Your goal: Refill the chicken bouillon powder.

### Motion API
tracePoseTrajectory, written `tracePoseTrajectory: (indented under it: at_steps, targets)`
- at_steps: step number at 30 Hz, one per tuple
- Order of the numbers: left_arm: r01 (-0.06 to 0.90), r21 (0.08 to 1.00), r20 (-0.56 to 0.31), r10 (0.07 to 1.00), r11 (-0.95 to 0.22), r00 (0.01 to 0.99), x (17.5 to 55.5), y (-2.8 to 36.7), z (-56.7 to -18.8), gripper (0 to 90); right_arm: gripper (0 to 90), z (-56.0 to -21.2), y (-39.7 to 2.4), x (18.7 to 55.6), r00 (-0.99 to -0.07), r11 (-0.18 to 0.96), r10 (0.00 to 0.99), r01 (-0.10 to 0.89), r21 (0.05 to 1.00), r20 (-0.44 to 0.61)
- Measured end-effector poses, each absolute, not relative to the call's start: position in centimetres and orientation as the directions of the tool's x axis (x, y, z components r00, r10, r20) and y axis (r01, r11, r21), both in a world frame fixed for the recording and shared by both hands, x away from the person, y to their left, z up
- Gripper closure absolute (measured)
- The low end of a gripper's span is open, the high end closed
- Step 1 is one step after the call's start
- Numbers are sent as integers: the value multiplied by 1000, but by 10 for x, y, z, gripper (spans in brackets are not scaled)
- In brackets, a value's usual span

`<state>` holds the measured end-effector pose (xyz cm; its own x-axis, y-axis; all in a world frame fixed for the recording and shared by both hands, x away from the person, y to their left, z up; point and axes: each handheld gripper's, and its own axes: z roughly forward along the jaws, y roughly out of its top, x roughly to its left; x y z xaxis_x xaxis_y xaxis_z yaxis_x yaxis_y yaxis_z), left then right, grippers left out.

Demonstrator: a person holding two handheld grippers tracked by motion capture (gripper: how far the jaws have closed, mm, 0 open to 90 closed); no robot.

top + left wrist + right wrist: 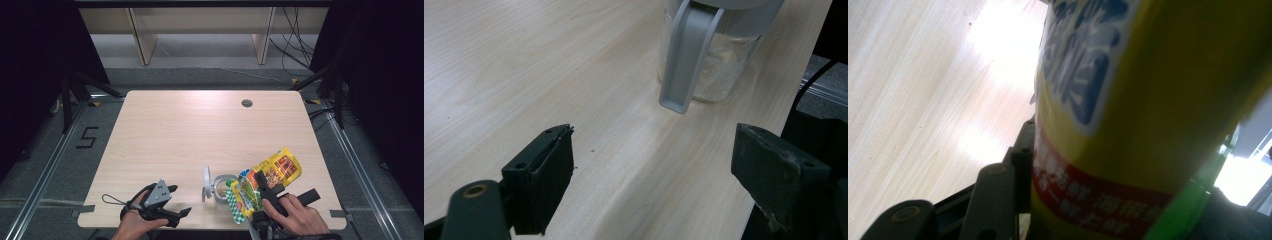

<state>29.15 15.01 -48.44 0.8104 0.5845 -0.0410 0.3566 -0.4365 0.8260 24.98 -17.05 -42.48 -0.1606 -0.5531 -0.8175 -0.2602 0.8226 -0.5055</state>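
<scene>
Right hand-held gripper [261, 186] around yellow bag [272, 175]

The table [200, 130] was pale wood-grain, smooth and matt, the jar [719, 60] clear glossy plastic with a matt grey plastic lid clasp [686, 55], the yellow snack bag [267, 180] shiny printed film, and the jaws dull black plastic.

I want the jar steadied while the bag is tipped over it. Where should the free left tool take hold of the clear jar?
Grip the clear jar across its glass body, low down, coming level from the left tool side. The grey clasp hangs down the facing wall, so set the open jaws either side of it.
</scene>
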Motion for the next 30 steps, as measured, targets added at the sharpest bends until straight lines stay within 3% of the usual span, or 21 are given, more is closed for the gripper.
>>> tracePoseTrajectory:
  at_steps: [30]
  targets:
    - [353,826,-37,581,-440,813,292,151,-484,168,583,-421,-171,250,-177,826,-550,-261,-500,-816]
